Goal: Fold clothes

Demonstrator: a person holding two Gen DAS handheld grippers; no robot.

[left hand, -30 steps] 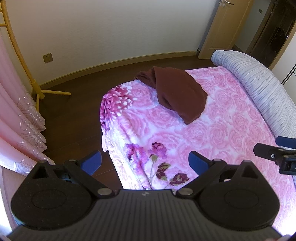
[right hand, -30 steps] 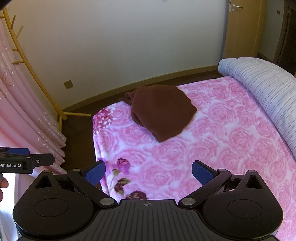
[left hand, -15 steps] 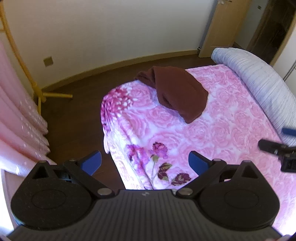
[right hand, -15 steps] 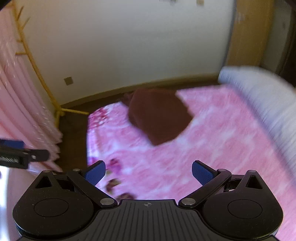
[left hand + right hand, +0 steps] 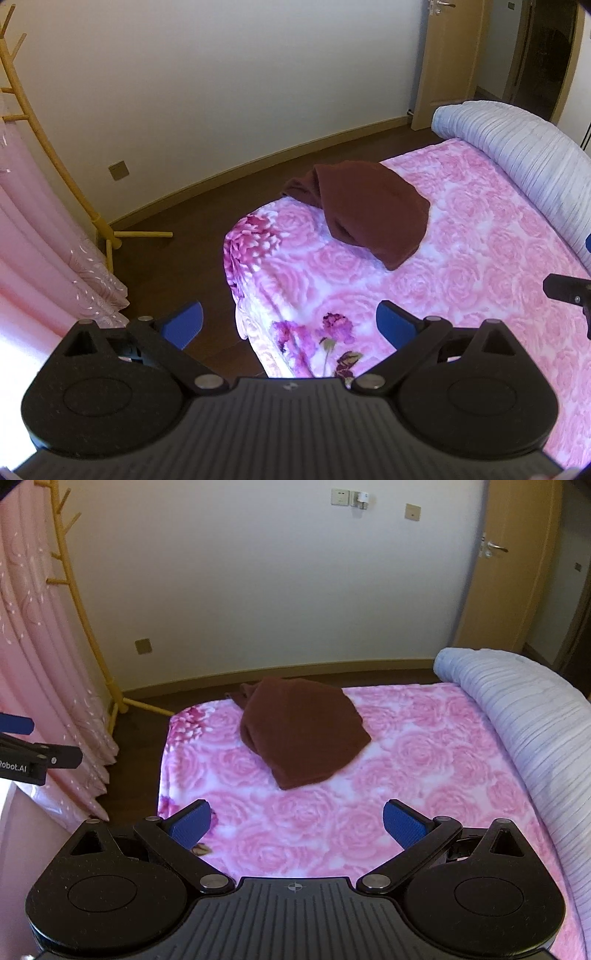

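- Left wrist view: the left gripper (image 5: 290, 325) is hovering over the near corner of the bed (image 5: 480, 295), tilted down toward it, its jaws standing wide apart and holding nothing.
- One of its blue pads (image 5: 184, 325) is hanging over the dark floor (image 5: 177, 266) at about 7 o'clock, while the other is sitting over the pink rose blanket at about 5 o'clock.
- The brown garment (image 5: 369, 206) is lying folded in a loose heap at the far corner of the bed, at about 1 o'clock from the jaws and well apart from them.
- A striped grey quilt roll (image 5: 517, 155) is running along the bed's edge at 2 o'clock.
- The right gripper (image 5: 569, 288) is just showing at the 3 o'clock edge of this view, only its black tip visible.
- Right wrist view: the right gripper (image 5: 297, 823) is poised above the blanket, pointing down and forward, jaws spread wide and empty.
- The brown garment (image 5: 303, 727) is lying at 12 o'clock from these jaws, near but not touching.
- The left gripper (image 5: 37, 757) is showing at 9 o'clock, in front of the pink curtain (image 5: 33, 646).
- A yellow coat stand (image 5: 92, 627) is standing by the wall at about 10 o'clock.
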